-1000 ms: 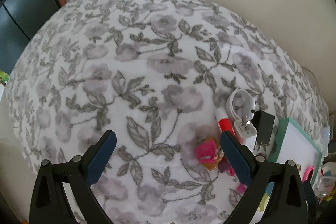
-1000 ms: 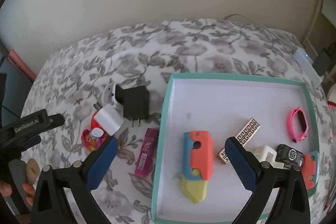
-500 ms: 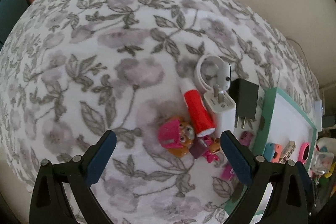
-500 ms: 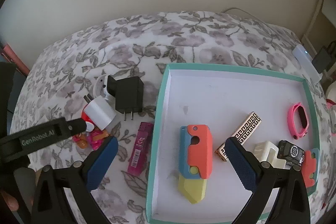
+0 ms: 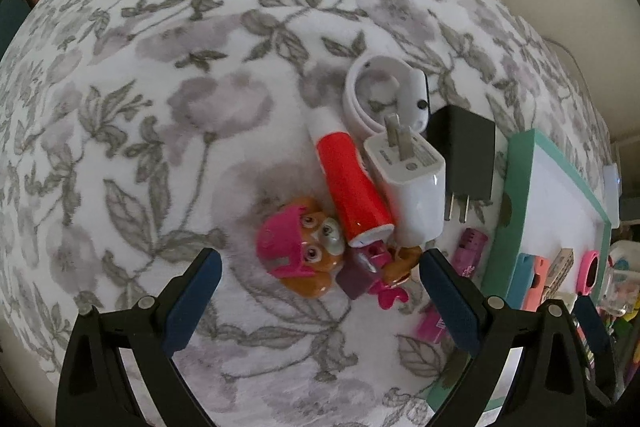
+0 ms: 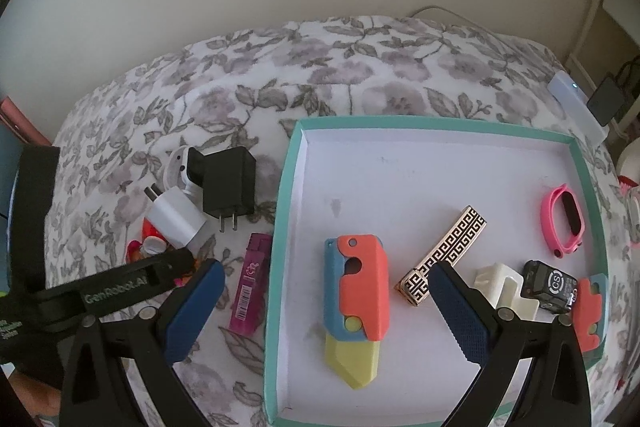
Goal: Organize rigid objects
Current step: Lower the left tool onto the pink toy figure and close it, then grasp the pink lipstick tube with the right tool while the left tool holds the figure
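Left hand-held gripper (image 5: pixel 320 275): released, jaws wide apart, hovering low over a small pile on the floral bedspread (image 5: pixel 160 87), grasping nothing. Between and just beyond its fingertips: pup figure (image 5: pixel 300 251) with pink helmet, lying face up. Touching it on the right: red tube (image 5: pixel 352 187), and against that a white charger (image 5: pixel 412 179) with prongs pointing far. Behind the charger: white band (image 5: pixel 372 91). Just right of the charger: black adapter (image 5: pixel 464 155), prongs pointing near. Near the adapter, beside the tray wall: pink lighter (image 5: pixel 468 251).

Right hand-held gripper (image 6: pixel 326 301): also released, jaws spread, empty, hovering over the near part of the teal tray (image 6: pixel 280 227). Inside the tray, between the fingertips: orange-blue-yellow toy knife (image 6: pixel 356 307). To its right: patterned bar (image 6: pixel 444 255), tilted. Further right: cream clip (image 6: pixel 504 287), black block (image 6: pixel 548 283) touching it, a second orange-blue toy (image 6: pixel 588 311) at the right wall. Far right: pink wristband (image 6: pixel 562 221).

Left of the tray, in the right view: lighter (image 6: pixel 250 287), adapter (image 6: pixel 228 183), charger (image 6: pixel 176 219), with the left gripper's arm crossing in front.
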Demonstrator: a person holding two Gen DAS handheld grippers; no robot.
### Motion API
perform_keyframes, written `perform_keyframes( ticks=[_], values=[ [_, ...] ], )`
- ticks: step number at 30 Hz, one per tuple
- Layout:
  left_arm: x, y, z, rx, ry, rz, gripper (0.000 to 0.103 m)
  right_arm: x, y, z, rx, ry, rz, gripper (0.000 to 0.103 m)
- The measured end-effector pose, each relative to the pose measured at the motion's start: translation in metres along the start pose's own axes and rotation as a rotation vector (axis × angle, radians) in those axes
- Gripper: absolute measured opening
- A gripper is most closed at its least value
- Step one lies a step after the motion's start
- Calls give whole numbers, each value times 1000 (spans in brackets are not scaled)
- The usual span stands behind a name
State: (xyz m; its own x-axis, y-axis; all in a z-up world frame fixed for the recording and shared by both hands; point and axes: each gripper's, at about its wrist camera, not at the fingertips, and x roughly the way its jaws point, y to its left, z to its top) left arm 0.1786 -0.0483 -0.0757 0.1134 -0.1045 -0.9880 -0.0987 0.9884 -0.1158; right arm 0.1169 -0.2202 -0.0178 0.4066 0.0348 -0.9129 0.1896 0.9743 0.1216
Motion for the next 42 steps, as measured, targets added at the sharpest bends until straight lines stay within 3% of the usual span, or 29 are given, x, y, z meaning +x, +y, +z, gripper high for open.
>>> perform_keyframes(
  ticks=[15, 19, 24, 37, 42],
  values=[
    [20, -22, 5, 21, -21, 6, 99, 3, 0, -1, -3, 7, -5, 103],
    [14, -17, 2, 24, -20, -14, 85, 4, 3, -1, -13, 6, -5, 103],
    [8, -18, 1, 28, -13, -17, 84, 7, 5, -1, -22, 13, -12, 103],
    [4, 16, -1, -34, -8, -23, 84, 10, 13, 2, -29, 4, 3, 102],
    [2, 36, 1, -68, -14, -10, 84, 8, 24, 4, -44, -9, 50, 93]
  ],
)
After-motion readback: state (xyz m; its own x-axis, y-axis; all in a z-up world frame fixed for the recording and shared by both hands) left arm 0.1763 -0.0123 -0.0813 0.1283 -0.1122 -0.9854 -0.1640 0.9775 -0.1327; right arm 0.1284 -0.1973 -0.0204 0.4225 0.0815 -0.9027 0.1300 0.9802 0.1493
